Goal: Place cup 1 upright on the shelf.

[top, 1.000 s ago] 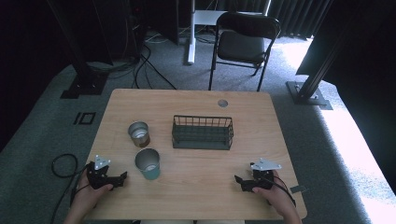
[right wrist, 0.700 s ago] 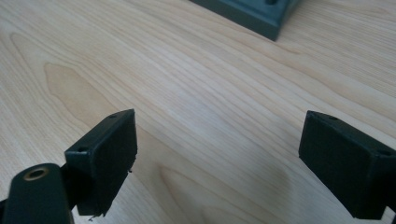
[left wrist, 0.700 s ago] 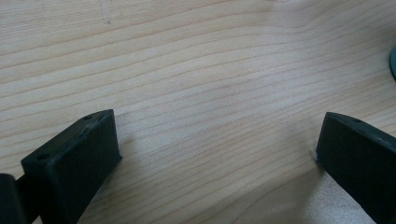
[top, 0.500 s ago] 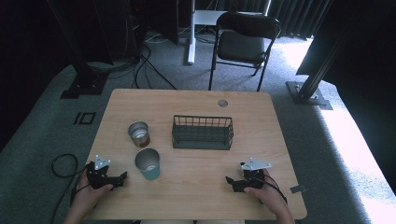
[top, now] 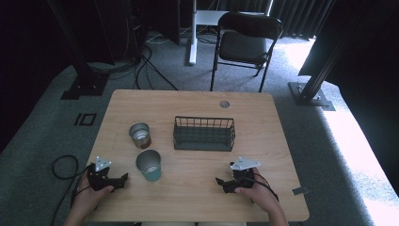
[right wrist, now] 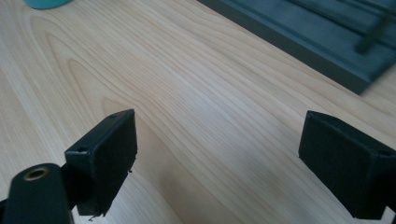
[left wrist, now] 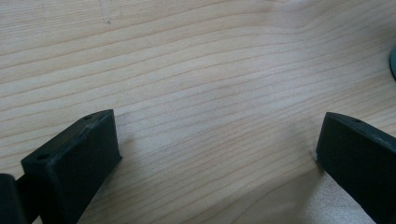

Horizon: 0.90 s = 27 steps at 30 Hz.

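A teal cup (top: 149,165) stands upright on the wooden table (top: 197,197), and a brown metal-lined cup (top: 139,134) stands just behind it. A dark wire basket (top: 204,133) sits at the table's middle. My left gripper (top: 123,179) rests near the front left edge, open, pointing at the teal cup, whose edge (left wrist: 393,63) shows at the far right of the left gripper view. My right gripper (top: 220,181) lies front right, open over bare wood, pointing left. The basket's base (right wrist: 308,37) and the teal cup's foot (right wrist: 46,3) show ahead of its jaws.
A small round grommet (top: 224,104) is set into the table near its back edge. A folding chair (top: 247,42) stands on the carpet behind the table. A black cable (top: 61,167) loops on the floor at the left.
My right gripper has slid left along the front of the table and turned toward the cups. The left gripper has stayed where it was.
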Tool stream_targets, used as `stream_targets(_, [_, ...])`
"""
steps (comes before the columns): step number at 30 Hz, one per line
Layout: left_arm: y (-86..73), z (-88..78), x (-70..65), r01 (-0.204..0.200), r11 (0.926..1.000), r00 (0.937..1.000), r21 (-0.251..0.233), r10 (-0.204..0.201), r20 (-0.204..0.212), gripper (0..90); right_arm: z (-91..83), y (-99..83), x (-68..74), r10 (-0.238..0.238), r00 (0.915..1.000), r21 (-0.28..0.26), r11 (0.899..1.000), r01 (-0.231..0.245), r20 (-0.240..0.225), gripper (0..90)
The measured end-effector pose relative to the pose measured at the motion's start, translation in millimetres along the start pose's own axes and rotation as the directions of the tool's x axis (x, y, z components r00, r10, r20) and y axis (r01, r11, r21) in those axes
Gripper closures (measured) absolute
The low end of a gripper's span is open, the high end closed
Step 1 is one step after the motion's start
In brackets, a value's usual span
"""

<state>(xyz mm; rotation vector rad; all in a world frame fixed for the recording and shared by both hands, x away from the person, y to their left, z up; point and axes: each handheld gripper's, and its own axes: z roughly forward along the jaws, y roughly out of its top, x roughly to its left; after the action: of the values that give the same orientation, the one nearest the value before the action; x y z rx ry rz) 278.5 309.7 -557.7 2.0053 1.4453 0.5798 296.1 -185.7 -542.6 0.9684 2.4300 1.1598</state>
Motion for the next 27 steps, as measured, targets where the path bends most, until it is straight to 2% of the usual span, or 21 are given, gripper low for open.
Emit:
stream_targets(10, [0.0,0.0,0.0,0.0,1.0,1.0,0.0,0.0,0.0,0.3,19.3,16.6,18.3,-0.037,0.9978,0.003,0.999,0.037,-0.055,11.2])
stream_targets(27, [0.0,0.0,0.0,0.0,1.0,1.0,0.0,0.0,0.0,0.3,43.8,39.6,41.4,-0.098,0.9885,-0.013,0.995,0.098,-0.115,11.2])
